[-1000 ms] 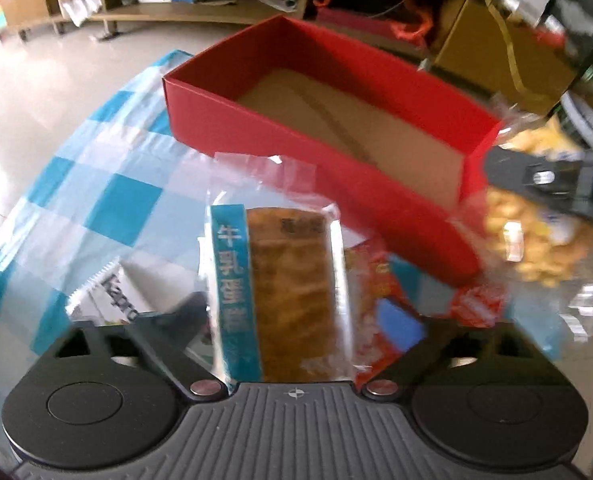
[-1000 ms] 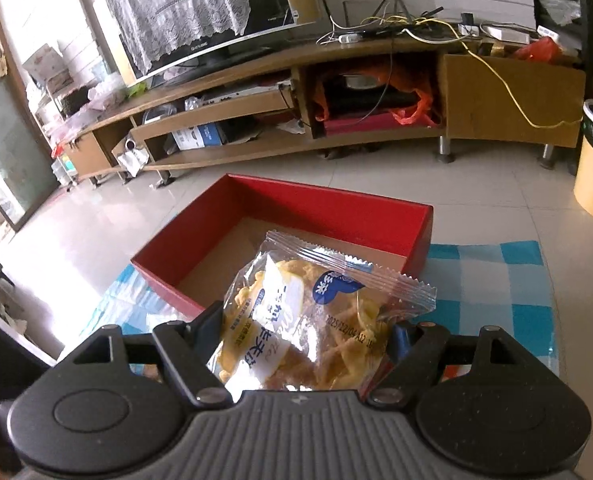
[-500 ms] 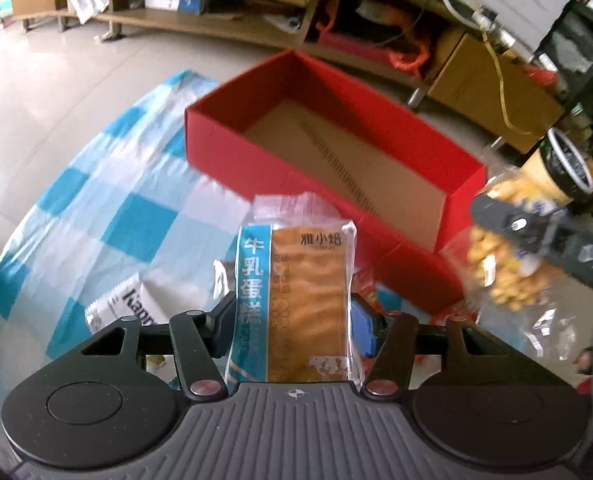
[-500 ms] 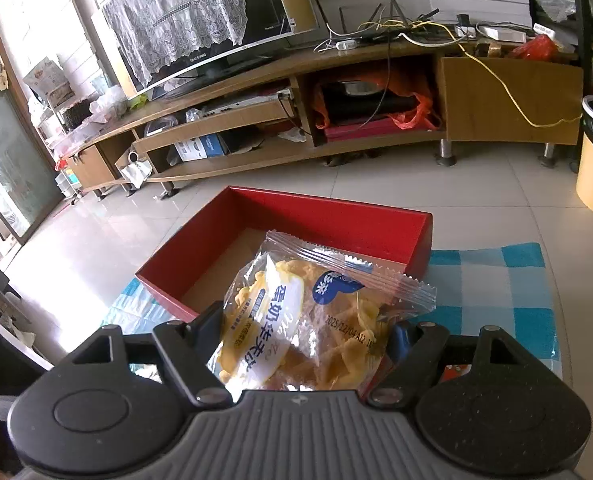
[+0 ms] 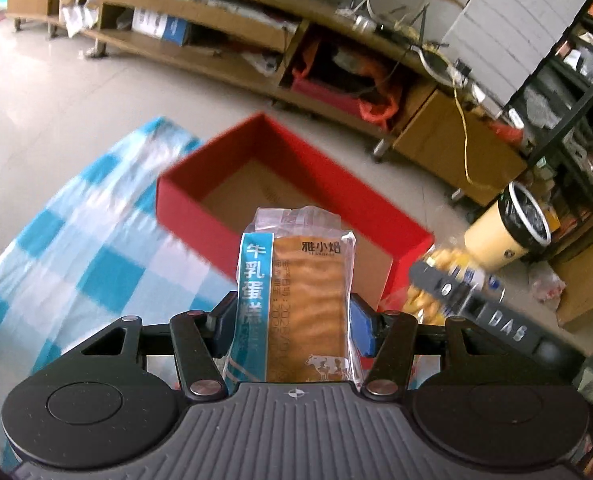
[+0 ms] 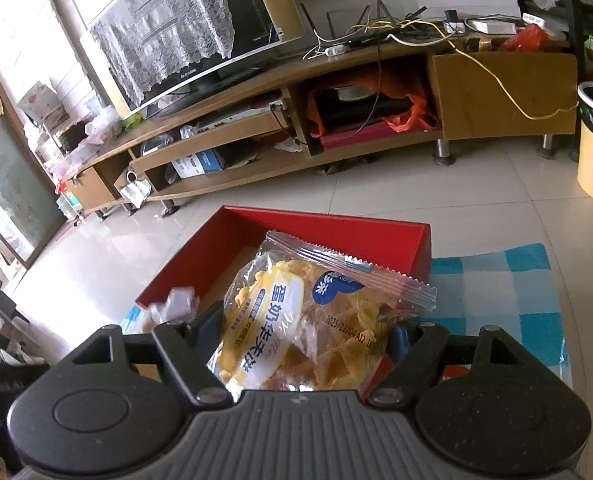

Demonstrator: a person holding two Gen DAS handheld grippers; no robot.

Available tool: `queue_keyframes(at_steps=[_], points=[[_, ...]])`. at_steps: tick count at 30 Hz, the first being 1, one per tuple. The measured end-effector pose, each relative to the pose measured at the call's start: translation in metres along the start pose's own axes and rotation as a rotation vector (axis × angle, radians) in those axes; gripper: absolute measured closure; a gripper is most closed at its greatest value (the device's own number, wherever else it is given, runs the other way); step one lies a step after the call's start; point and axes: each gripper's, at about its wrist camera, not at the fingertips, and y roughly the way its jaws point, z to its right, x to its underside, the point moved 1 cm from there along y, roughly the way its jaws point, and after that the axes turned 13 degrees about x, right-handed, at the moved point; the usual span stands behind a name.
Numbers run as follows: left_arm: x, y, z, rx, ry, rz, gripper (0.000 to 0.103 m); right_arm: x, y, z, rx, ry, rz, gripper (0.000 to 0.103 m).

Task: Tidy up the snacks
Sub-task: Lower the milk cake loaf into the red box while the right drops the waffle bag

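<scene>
Blue-checked table cloth [image 5: 76, 264], red box [image 5: 280, 200] ahead, empty. We hold cake packet [image 5: 300, 304] clenched in left tongs [image 5: 292, 320]; right tongs [image 6: 300, 340] clamp chip bag [image 6: 316, 320]. Both light, crinkly, slippery, contents crushable; we judge grip best mid-body, gentle.

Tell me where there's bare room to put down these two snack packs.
The red box shows only bare cardboard floor inside its walls. The checked cloth left of the box is also bare. It is crowded by the box's right corner, where the right gripper holds the yellow snack bag near red wrappers.
</scene>
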Motion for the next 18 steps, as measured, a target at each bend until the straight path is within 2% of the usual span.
queue_keyframes(at_steps=[9,13,17,18], points=[[-0.038,0.052,-0.001,-0.083,0.054,0.050,0.039,-0.017,0.035,-0.009,-0.007,-0.006,-0.012,0.025],[-0.052,0.082,-0.009,-0.089,0.075,0.045,0.039,-0.021,0.056,-0.008,0.004,-0.011,-0.026,0.025],[-0.059,0.108,-0.017,-0.104,0.123,0.037,0.036,-0.023,0.076,-0.004,0.018,-0.005,-0.040,0.024],[-0.061,0.112,-0.019,-0.110,0.134,0.039,0.033,-0.024,0.080,-0.003,0.021,-0.006,-0.043,0.024]])
